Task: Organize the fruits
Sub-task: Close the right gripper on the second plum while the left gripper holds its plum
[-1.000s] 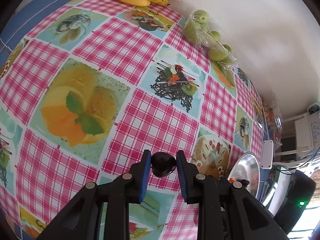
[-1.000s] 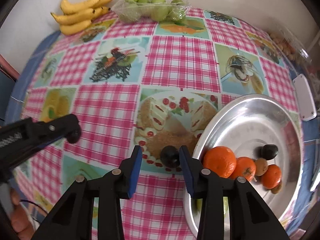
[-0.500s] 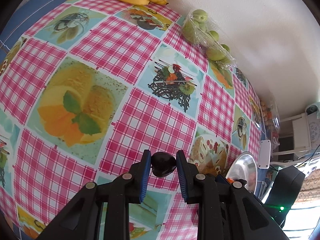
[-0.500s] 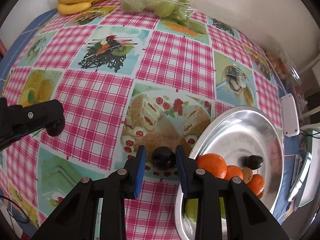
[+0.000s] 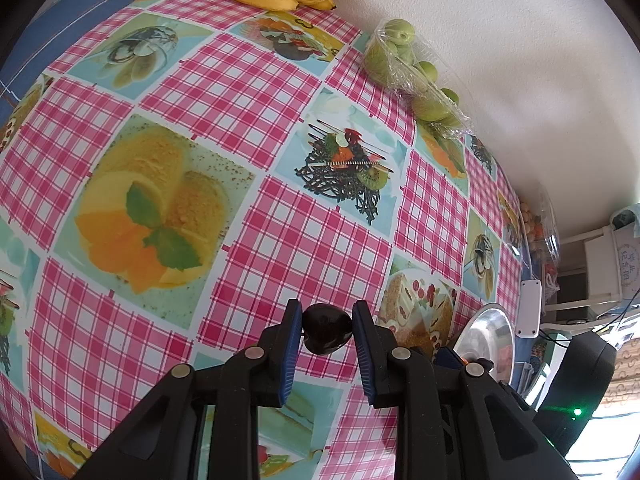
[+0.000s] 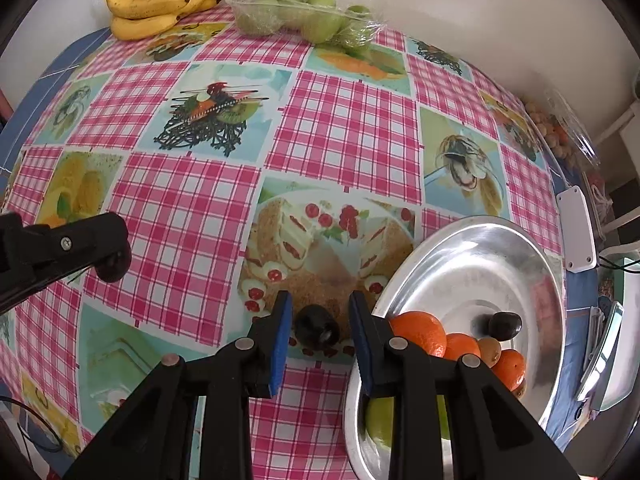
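My left gripper (image 5: 327, 332) is shut on a small dark round fruit (image 5: 325, 340) and holds it above the checked tablecloth. The right wrist view shows that gripper (image 6: 108, 256) at the left edge, with the dark fruit (image 6: 115, 270) at its tip. My right gripper (image 6: 318, 330) points steeply down, just left of the metal bowl (image 6: 500, 240). A second dark fruit (image 6: 316, 332) sits between its blue pads (image 6: 282, 332), which have come in against it. The bowl holds oranges (image 6: 420, 332), another dark fruit (image 6: 505, 325) and a green fruit (image 6: 378, 420).
Bananas (image 6: 156, 4) and a clear tray of green apples (image 6: 304, 16) lie at the table's far edge by the wall. A white box (image 6: 576, 236) and a clear bag of small fruits (image 6: 560, 132) sit at the right edge. The bowl's rim (image 5: 486, 330) also shows beside my left gripper.
The right gripper's jaws have narrowed around the dark fruit, and the gripper has tipped a little. The left gripper has kept still with its fruit.
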`<state>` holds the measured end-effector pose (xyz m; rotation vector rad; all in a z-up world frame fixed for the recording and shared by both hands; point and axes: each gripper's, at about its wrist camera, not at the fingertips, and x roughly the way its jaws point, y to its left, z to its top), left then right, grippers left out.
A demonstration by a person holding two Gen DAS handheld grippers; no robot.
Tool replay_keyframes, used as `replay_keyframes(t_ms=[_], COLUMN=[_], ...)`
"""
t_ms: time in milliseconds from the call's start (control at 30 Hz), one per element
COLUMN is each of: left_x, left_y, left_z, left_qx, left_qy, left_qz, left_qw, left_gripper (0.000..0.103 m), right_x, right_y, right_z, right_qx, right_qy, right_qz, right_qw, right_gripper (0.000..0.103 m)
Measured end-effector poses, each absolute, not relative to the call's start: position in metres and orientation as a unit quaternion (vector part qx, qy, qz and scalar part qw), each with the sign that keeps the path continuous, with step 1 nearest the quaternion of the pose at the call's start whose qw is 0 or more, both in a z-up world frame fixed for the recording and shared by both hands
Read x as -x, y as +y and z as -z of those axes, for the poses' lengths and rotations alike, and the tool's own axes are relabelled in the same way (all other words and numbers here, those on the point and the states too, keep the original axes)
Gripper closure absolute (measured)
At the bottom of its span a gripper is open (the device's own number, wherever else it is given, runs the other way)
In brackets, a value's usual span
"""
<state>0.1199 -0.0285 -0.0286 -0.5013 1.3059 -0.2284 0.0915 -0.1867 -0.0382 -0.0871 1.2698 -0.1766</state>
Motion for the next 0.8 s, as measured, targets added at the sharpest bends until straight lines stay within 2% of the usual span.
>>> replay_keyframes(t_ms=[567,800], left_x=[-0.120,-0.120], left_y=[-0.028,-0.027], left_z=[0.029,0.027], left_qx=[0.231,0.231], left_qy=[0.600,0.598], left_qz=[0.103,0.102], left_qw=[0.759,0.761], left_gripper=[0.075,0.075], right_x=[-0.090,-0.088], right_y=[-0.173,-0.178], right_z=[0.052,0.044], right_qx=[0.091,0.069], right_qy=[0.605,0.598], right_qz=[0.085,0.082], right_qw=[0.786,0.794], right_gripper=[0.077,0.078])
